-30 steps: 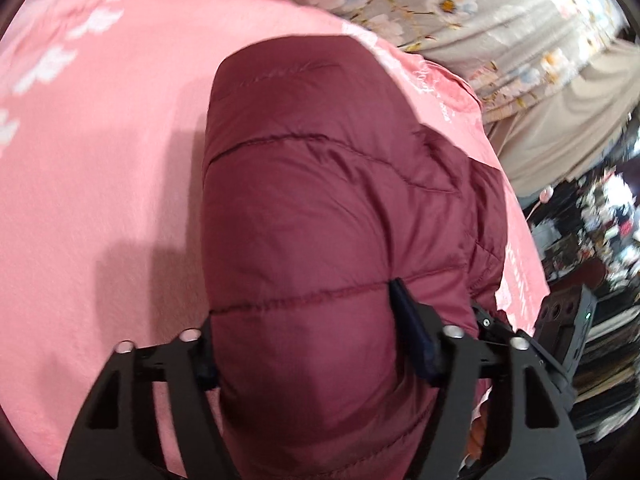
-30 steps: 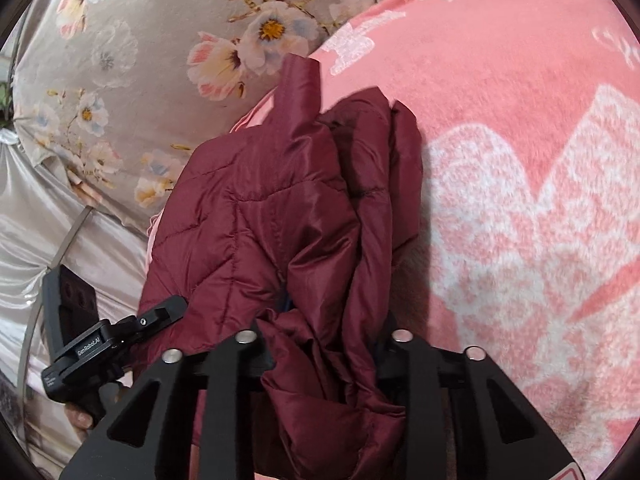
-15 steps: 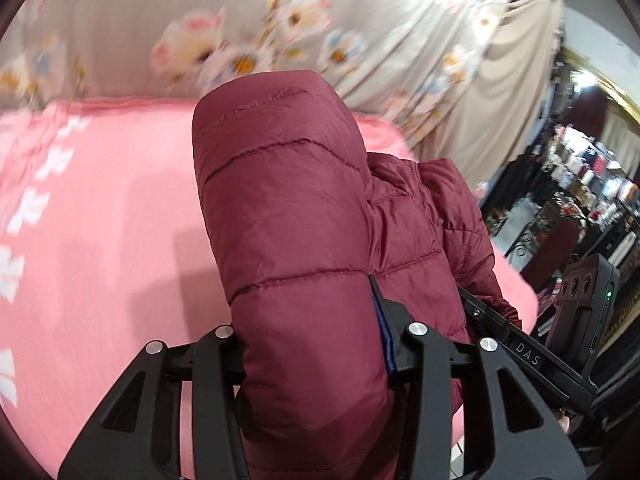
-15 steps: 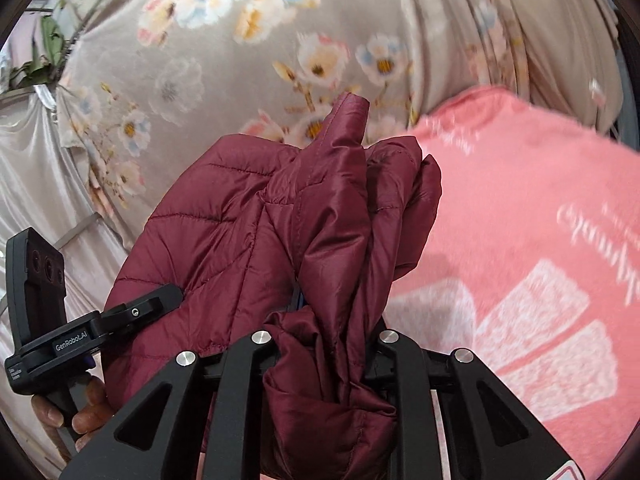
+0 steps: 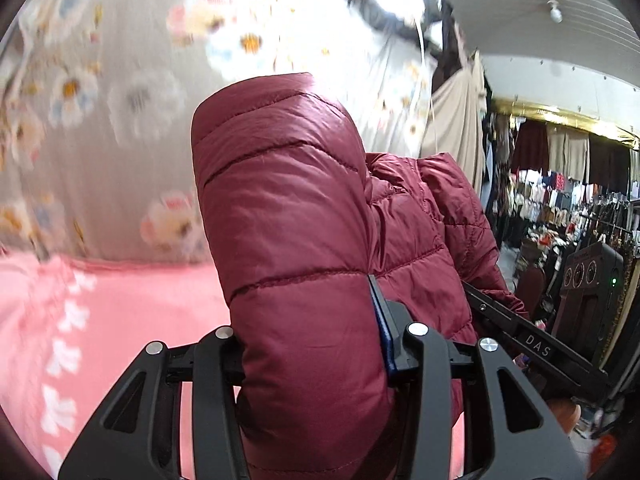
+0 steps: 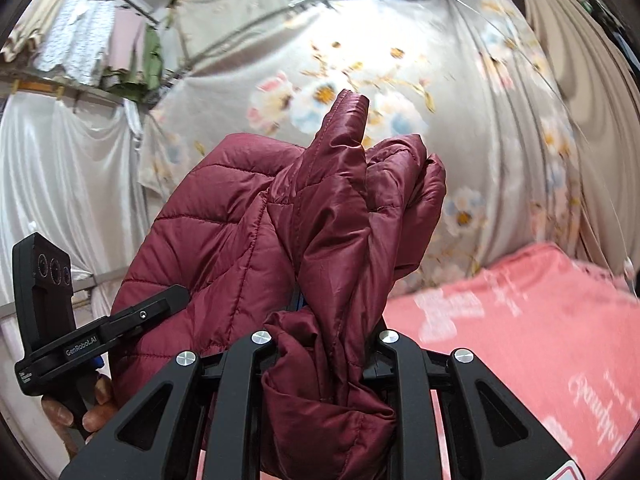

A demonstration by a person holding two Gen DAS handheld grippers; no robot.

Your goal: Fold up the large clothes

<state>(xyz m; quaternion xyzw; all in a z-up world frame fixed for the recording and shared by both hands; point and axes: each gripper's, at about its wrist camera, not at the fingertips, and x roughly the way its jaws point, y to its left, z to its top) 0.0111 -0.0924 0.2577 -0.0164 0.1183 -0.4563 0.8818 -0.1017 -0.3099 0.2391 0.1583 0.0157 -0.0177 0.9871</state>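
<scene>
A maroon quilted puffer jacket [image 5: 288, 216] is held up in the air between both grippers. My left gripper [image 5: 312, 352] is shut on a thick folded part of it. My right gripper [image 6: 324, 344] is shut on a bunched part of the same jacket [image 6: 248, 240], with a narrow flap sticking up. The right gripper's body shows at the right of the left wrist view [image 5: 532, 348]. The left gripper's body and the hand holding it show at the left of the right wrist view [image 6: 80, 344]. The fingertips are hidden by fabric.
A pink blanket with white flowers [image 5: 120, 320] covers the surface below, also in the right wrist view [image 6: 520, 340]. A grey floral curtain [image 6: 400, 100] hangs behind. Racks of clothes [image 5: 560, 200] and a dark speaker box [image 5: 592, 284] stand at the right.
Both grippers have lifted the jacket off the pink blanket and tilted upward. The blanket has dropped low in both views and the curtain now fills the background.
</scene>
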